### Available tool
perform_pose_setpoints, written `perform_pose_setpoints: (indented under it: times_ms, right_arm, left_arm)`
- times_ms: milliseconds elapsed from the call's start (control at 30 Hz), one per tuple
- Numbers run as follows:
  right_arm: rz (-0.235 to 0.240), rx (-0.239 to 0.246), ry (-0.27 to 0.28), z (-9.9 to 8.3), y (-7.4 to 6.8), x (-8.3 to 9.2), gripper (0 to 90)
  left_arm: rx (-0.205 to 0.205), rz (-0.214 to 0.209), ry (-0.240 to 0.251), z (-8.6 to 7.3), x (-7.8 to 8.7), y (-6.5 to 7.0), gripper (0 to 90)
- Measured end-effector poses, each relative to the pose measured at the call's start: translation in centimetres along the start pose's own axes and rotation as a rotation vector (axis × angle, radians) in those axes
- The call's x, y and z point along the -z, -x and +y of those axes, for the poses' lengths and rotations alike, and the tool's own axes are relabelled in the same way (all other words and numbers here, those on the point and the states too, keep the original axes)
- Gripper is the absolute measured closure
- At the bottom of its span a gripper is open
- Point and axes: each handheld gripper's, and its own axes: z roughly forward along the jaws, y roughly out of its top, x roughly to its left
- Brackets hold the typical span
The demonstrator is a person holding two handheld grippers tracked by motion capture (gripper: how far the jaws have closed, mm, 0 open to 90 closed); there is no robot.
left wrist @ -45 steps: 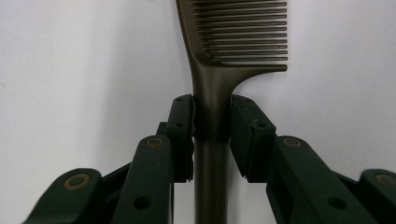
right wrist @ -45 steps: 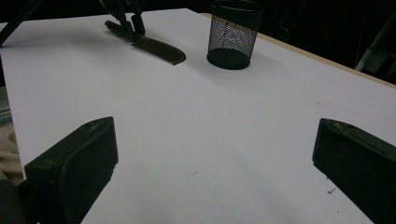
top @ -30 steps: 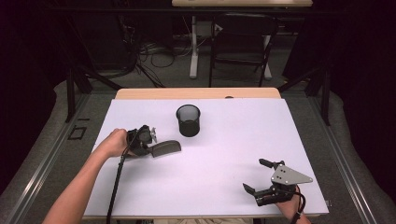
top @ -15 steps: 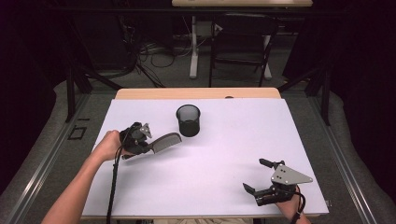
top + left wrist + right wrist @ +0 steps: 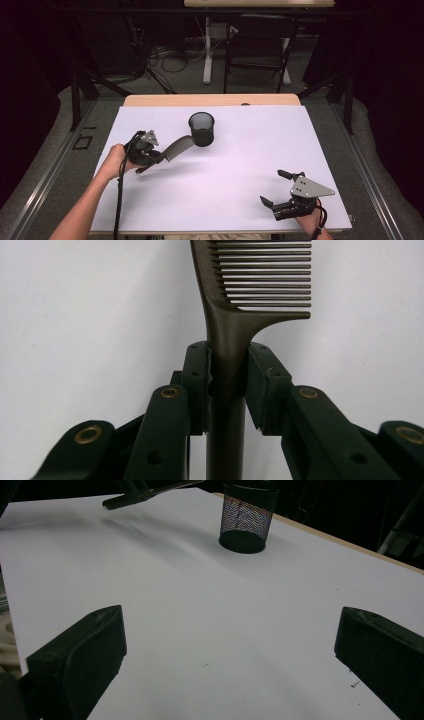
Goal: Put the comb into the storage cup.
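My left gripper (image 5: 159, 155) is shut on the handle of a dark brown comb (image 5: 178, 147) and holds it above the white table. The comb's toothed end reaches up and right, close to the left side of a black mesh cup (image 5: 201, 129). In the left gripper view the pads (image 5: 197, 375) clamp the comb (image 5: 235, 315) by its handle, with the teeth pointing right. My right gripper (image 5: 274, 189) rests open near the front right edge, with nothing between its fingers (image 5: 82, 660). From the right gripper view, the cup (image 5: 245, 517) stands upright far ahead, and the comb (image 5: 150, 492) hangs at the top left.
The white table sheet (image 5: 250, 150) ends in a wooden strip (image 5: 210, 100) at the back. Beyond it are dark floor, cables and table legs. A cable trails from the left gripper along the person's forearm (image 5: 85, 210).
The left gripper has lifted the comb off the table and carried it right and away, towards the mesh cup. The right gripper has kept still.
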Motion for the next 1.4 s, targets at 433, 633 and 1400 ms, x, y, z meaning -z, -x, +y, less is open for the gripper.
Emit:
perform_pose_setpoints:
  times_ms: [433, 633, 1400]
  right_arm:
    - [0.0, 0.001, -0.002, 0.0, 0.0, 0.0, 0.0]
    - [-0.002, -0.001, -0.001, 0.0, 0.0, 0.0, 0.0]
    - [-0.006, -0.002, -0.001, -0.1, 0.1, 0.1, 0.0]
  left_arm:
    - [0.085, 0.054, 0.115, -1.0, -0.2, 1.3, 72.3]
    - [0.12, 0.08, 0.175, -1.7, -0.3, 1.8, 72.3]
    - [0.215, 0.197, 0.354, -2.7, 0.2, 3.0, 72.4]
